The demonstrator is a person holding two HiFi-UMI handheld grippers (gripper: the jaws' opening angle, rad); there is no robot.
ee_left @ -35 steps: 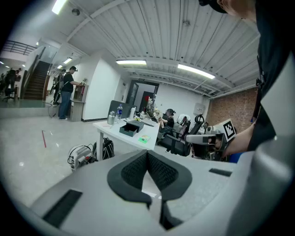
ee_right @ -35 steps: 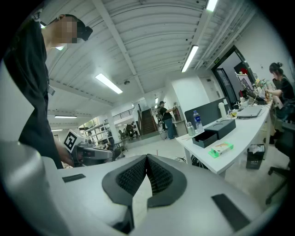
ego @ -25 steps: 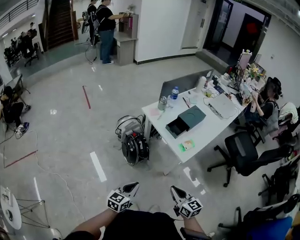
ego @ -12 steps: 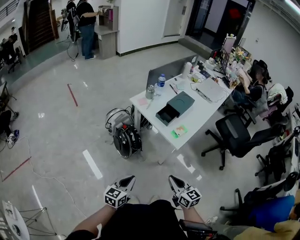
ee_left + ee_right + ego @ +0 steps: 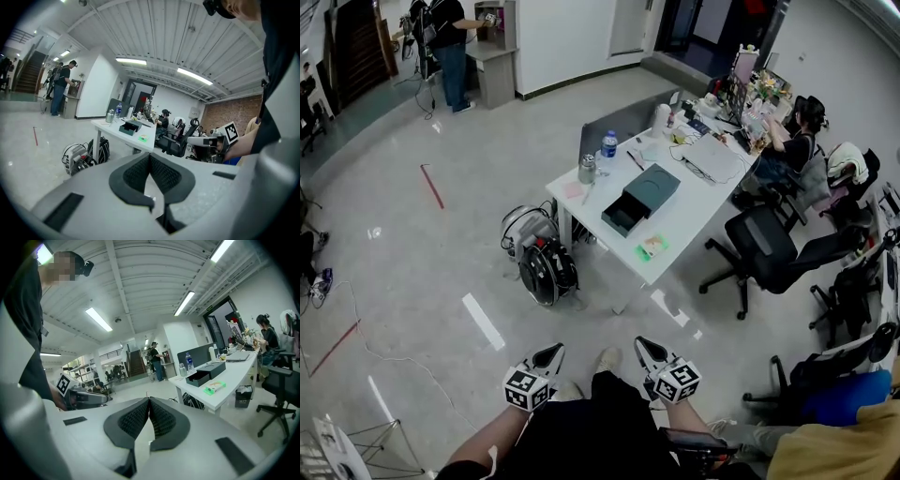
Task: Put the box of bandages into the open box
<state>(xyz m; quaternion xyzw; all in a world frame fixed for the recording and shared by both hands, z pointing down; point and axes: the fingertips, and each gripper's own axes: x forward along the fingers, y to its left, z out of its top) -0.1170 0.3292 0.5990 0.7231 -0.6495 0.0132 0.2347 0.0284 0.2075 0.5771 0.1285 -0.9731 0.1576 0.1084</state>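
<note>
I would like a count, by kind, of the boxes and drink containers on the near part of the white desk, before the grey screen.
Dark open box: 1
Green box of bandages: 1
Clear water bottle: 1
Silver cup: 1
Total: 4

No readable text, brand, number or sign anywhere; print on green box (image 5: 652, 246) too small.
</note>
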